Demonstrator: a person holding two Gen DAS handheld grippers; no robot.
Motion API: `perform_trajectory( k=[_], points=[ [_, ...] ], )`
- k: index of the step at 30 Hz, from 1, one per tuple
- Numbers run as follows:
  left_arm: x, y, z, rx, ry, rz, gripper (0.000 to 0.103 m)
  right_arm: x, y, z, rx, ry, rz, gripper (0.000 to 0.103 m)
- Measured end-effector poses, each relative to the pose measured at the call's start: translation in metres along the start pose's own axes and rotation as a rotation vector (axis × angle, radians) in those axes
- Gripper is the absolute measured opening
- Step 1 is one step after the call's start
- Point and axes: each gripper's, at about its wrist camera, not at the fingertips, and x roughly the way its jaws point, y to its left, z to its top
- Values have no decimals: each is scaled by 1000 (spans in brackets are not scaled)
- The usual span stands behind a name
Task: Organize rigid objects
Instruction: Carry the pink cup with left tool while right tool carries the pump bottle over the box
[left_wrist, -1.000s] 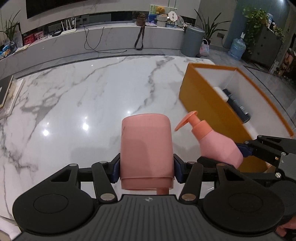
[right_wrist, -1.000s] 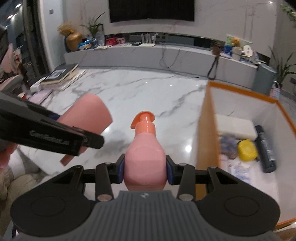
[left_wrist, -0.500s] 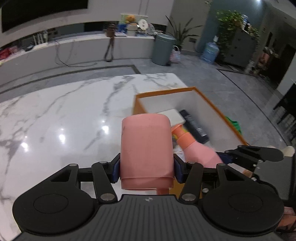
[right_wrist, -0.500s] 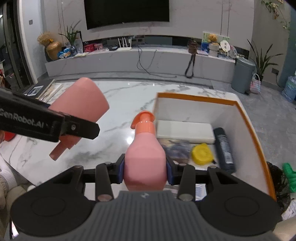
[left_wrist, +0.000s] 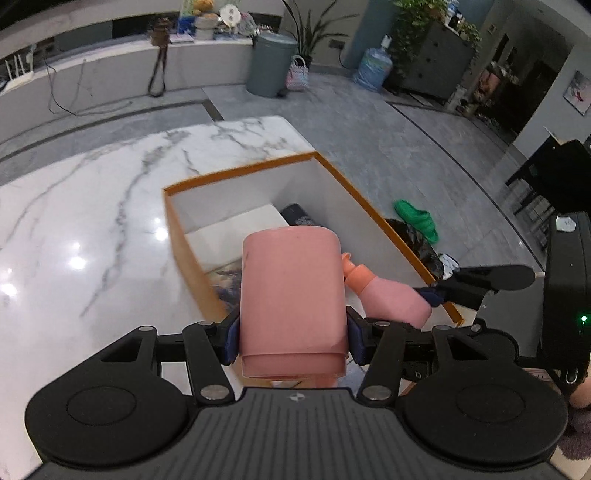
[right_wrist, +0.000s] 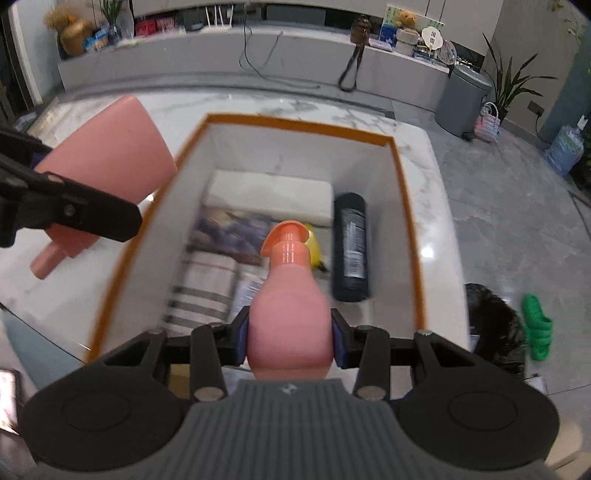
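Pink pump bottle sat clamped in the right gripper, held above the orange box, nozzle toward 12 o'clock. At 9 o'clock, the left gripper gripped a pink cup over the box's left wall. Inside lay a dark bottle.

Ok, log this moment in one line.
left gripper: shut on pink cup | right gripper: shut on pump bottle | both over orange box

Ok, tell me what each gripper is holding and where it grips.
The left gripper clamps the pink cup across its sides, near one end. The right gripper clamps the pink pump bottle across its lower body.
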Motion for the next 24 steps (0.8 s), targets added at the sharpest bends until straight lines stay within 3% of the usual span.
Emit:
perform_trajectory(
  k=[9,24],
  points=[
    [46,-6,6,-50,77,-56,62,23,-12,4,-91,99,-35,42],
    [83,-7,3,-27,182,-18,62,70,1,3,-216,293,-46,42]
  ],
)
